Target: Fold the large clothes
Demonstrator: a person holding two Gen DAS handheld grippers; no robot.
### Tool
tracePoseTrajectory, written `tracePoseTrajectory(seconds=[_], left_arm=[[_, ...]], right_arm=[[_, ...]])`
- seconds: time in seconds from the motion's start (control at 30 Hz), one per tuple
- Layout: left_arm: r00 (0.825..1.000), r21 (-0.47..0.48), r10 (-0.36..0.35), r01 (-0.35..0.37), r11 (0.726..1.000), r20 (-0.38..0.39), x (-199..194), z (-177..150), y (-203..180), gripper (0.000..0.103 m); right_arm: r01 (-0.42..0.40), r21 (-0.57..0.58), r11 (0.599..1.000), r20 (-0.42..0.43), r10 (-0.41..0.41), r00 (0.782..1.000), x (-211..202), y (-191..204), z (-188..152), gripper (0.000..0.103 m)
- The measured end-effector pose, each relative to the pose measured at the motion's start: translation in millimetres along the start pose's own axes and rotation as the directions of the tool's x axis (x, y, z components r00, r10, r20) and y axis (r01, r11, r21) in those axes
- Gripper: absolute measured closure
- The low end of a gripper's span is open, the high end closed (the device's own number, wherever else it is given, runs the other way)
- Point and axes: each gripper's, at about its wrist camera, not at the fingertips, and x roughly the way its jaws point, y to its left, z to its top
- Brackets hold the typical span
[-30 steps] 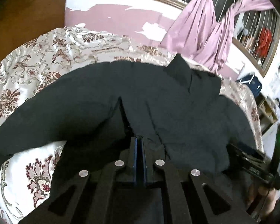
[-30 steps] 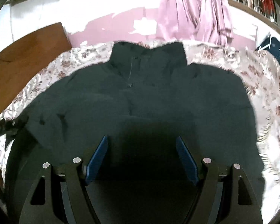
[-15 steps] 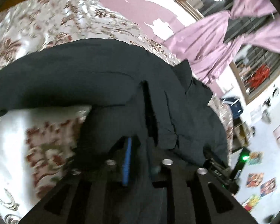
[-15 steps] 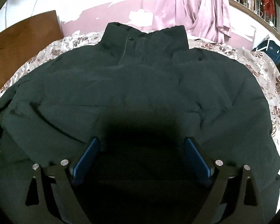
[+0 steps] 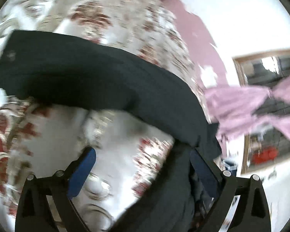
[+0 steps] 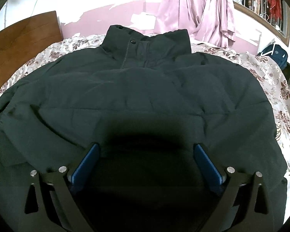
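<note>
Jacket: I see the dark padded jacket (image 6: 145, 96) spread front-up across the bed (image 6: 276, 89), collar (image 6: 147, 44) at the far side, hem near me; it covers most of the floral bedspread.
Sleeve: in the left wrist view one sleeve (image 5: 87, 77) lies stretched out to the left over the bedspread, its cuff at the far left; the picture is blurred, so I cannot tell how flat it lies.
Left hand-held gripper (image 5: 143, 166): jaws opening and already wide; nothing pinched, though jacket cloth lies against the right-hand pad.
Right hand-held gripper (image 6: 147, 164): jaws opening, wide, hovering over the near hem in its own shadow; no cloth gripped.
Done: by my reading the jacket is laid out and roughly smoothed; no fold is visible.
Left: sleeves to bring in over the body, then the body to double over; essentially the whole fold.
</note>
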Motion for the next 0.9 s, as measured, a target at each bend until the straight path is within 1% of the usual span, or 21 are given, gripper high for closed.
tracePoseTrajectory(seconds=[0.07,0.13,0.17,0.23,0.27,0.37,0.4,0.43,0.47,0.5,0.53,0.57,0.6,0.67,0.73,0.8,0.83,0.87,0.9], left_arm=[[1.0,-0.049,0.01,-0.009,0.999,0.018,-2,10,10,0.005],[0.998,-0.094,0.049,-0.045,0.995,0.047,-4,18,18,0.005],[0.995,-0.139,0.076,-0.066,0.988,0.067,-4,24,25,0.005],[0.992,-0.21,0.082,-0.061,0.976,0.091,-3,33,34,0.005],[0.989,-0.254,0.1,-0.071,0.965,0.104,-1,40,41,0.005],[0.982,-0.318,0.133,-0.086,0.944,0.132,6,51,53,0.006],[0.981,-0.339,0.136,-0.082,0.937,0.14,9,54,57,0.009],[0.98,-0.349,0.132,-0.073,0.934,0.15,10,56,60,0.014],[0.979,-0.354,0.125,-0.061,0.933,0.163,12,58,60,0.033],[0.977,-0.348,0.124,-0.056,0.936,0.174,14,62,59,0.054],[0.974,-0.335,0.132,-0.064,0.94,0.184,16,64,59,0.065],[0.969,-0.315,0.156,-0.089,0.945,0.193,16,67,58,0.081],[0.964,-0.289,0.175,-0.112,0.951,0.2,17,70,56,0.09],[0.961,-0.256,0.175,-0.117,0.96,0.214,13,76,52,0.091],[0.951,-0.204,0.175,-0.124,0.971,0.256,3,83,40,0.093],[0.935,-0.113,0.172,-0.143,0.983,0.309,-13,90,18,0.094],[0.929,-0.073,0.168,-0.152,0.986,0.331,-19,92,7,0.094],[0.918,-0.007,0.152,-0.161,0.987,0.365,-28,96,-15,0.095],[0.912,0.038,0.138,-0.165,0.986,0.386,-35,96,-29,0.095]], right_arm=[[0.008,0.001,1.0,-0.008,-0.008,1.0,2,3,2,0.005],[0.025,0.002,1.0,-0.021,-0.025,0.999,0,5,8,0.005],[0.035,0.001,0.999,-0.005,-0.035,0.999,-3,7,11,0.005],[0.029,-0.01,1.0,0.04,-0.029,0.999,-11,13,15,0.005],[0.016,-0.023,1.0,0.05,-0.014,0.999,-13,17,17,0.005],[0.007,-0.068,0.998,0.025,-0.005,1.0,-7,31,23,0.005],[0.013,-0.087,0.996,0.028,-0.011,1.0,-5,35,24,0.005],[0.017,-0.098,0.995,0.029,-0.014,0.999,-2,38,25,0.005],[0.023,-0.105,0.994,0.026,-0.02,0.999,1,41,24,0.005],[0.027,-0.107,0.994,0.016,-0.025,1.0,6,42,22,0.005],[0.022,-0.102,0.995,0.003,-0.022,1.0,10,41,20,0.004],[0.011,-0.089,0.996,-0.001,-0.012,1.0,12,39,18,0.002],[0.0,-0.074,0.997,0.007,0.0,1.0,12,36,17,0.002],[-0.014,-0.05,0.999,0.03,0.016,0.999,9,31,12,0.002],[-0.002,-0.047,0.999,0.063,0.005,0.998,6,31,5,0.002],[0.017,-0.058,0.998,0.077,-0.013,0.997,4,34,3,0.002],[0.025,-0.063,0.998,0.078,-0.02,0.997,5,36,3,0.002],[0.027,-0.063,0.998,0.078,-0.022,0.997,5,37,3,0.002],[0.025,-0.06,0.998,0.083,-0.02,0.996,4,37,4,0.002]])
